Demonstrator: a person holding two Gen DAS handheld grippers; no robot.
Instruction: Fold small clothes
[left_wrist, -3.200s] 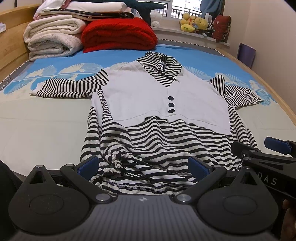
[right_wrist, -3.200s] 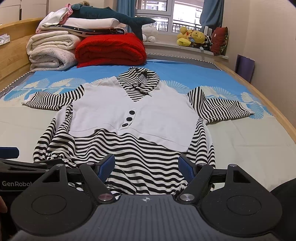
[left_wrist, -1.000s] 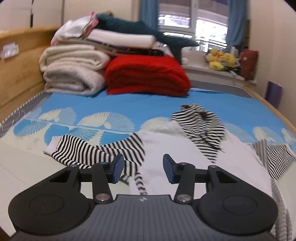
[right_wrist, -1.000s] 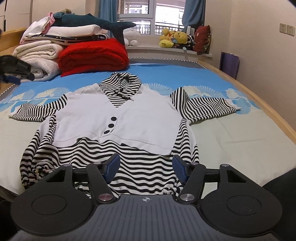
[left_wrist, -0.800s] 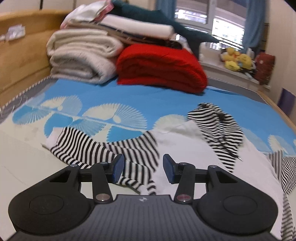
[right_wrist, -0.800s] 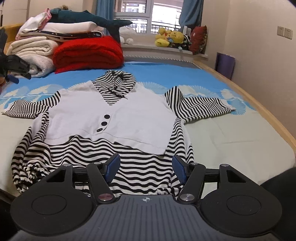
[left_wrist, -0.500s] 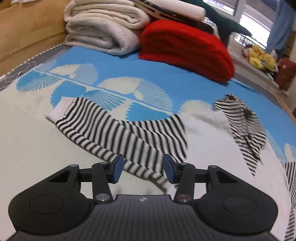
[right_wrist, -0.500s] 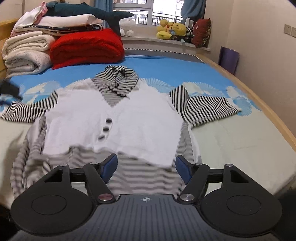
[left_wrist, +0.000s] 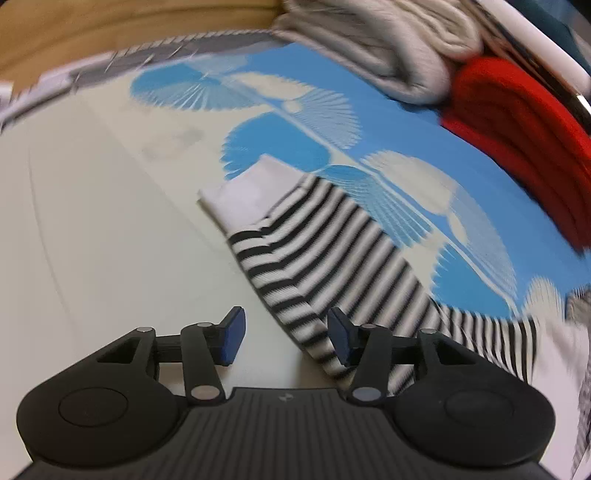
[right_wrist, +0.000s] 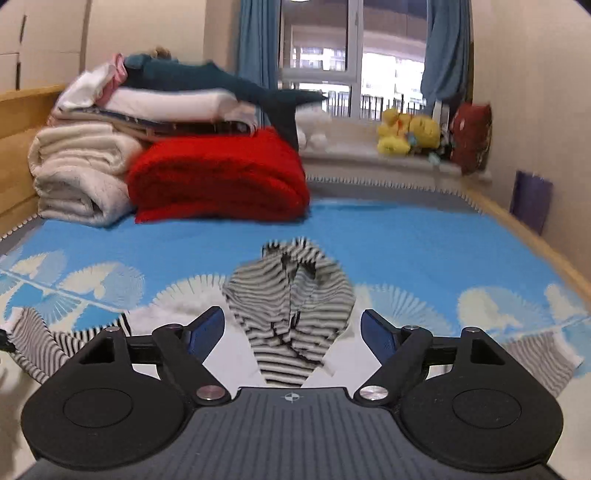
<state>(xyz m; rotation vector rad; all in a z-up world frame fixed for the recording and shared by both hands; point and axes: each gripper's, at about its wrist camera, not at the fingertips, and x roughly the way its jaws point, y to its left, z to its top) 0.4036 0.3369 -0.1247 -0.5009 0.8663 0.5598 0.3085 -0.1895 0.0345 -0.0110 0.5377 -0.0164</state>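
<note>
Both grippers have travelled up the bed since the earlier frames, when they hung over the striped hem of the top. Now the left gripper sits low over the sleeve, and the right gripper looks straight at the hood.

In the left wrist view the fingers are spread, with nothing between them but pale sheet and the lower edge of the sleeve. The sleeve runs from just ahead and left of the fingers, where its plain white cuff lies flat, back to the right past the right finger, whose blue pad sits over the striped cloth. Whether that pad touches the cloth cannot be told. This view is smeared by motion. Beyond the cuff lies the blue fan-print bed; far ahead to the right are a red blanket and a pale rolled blanket.

In the right wrist view the fingers are also spread wide and hold nothing. The hood lies between them and just ahead, flat on the bed, with the white body of the top showing behind the left finger. One striped sleeve trails off to the left of the fingers, the other to the right. Well ahead, the red blanket and the pale rolls are stacked at the head of the bed, with a plush shark on top and yellow toys on the sill to the right.
</note>
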